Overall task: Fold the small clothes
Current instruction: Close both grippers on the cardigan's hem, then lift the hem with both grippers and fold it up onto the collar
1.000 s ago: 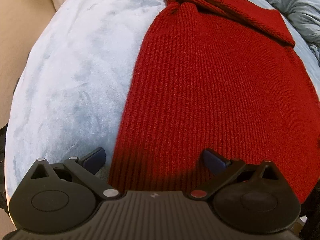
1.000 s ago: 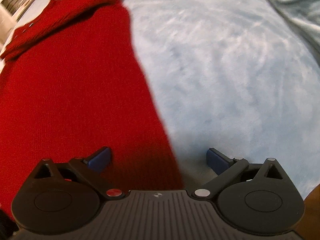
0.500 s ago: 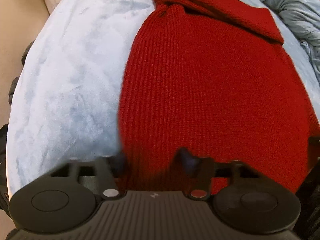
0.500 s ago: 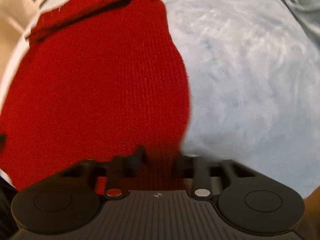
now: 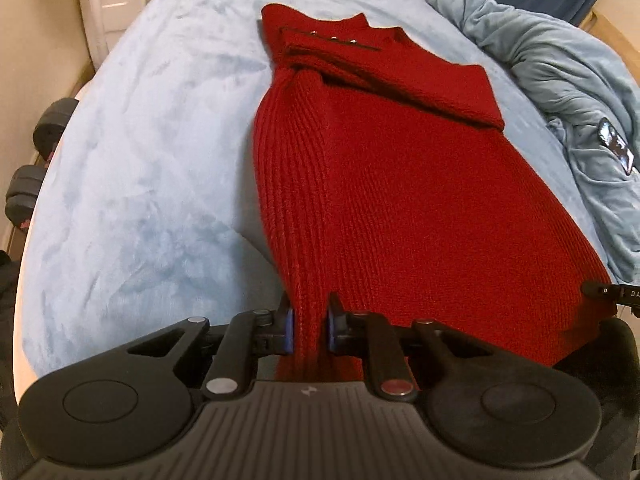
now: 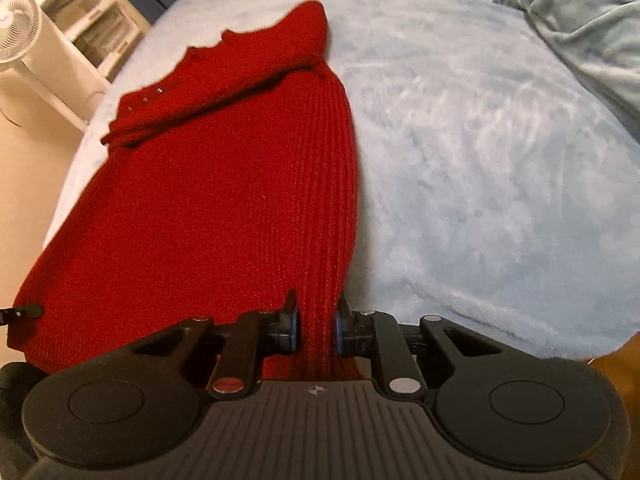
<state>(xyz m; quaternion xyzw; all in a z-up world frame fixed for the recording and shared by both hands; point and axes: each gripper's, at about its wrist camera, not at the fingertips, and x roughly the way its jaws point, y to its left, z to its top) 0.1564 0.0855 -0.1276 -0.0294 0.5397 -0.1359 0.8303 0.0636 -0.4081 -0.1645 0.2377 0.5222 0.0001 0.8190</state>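
- Clearly the red knit sweater is soft and limp: a thick ribbed knit that should drape and sag when lifted, light enough for two pinches, with a rough weave unlikely to slip from the pads.
- It lies lengthwise on the pale blue bed, its sleeve already folded across the chest at the far end, near the buttoned neckline.
- Best hold, I judge, is at the two near hem corners, so that the hem rises evenly and can be carried toward the collar.
- Left claw is nearly pressed together, pinching a bunched ridge of the hem at its left corner.
- Right claw likewise is drawn in tight, pinching the hem at the right edge.
- A rumpled grey-blue blanket lies beside the sweater.
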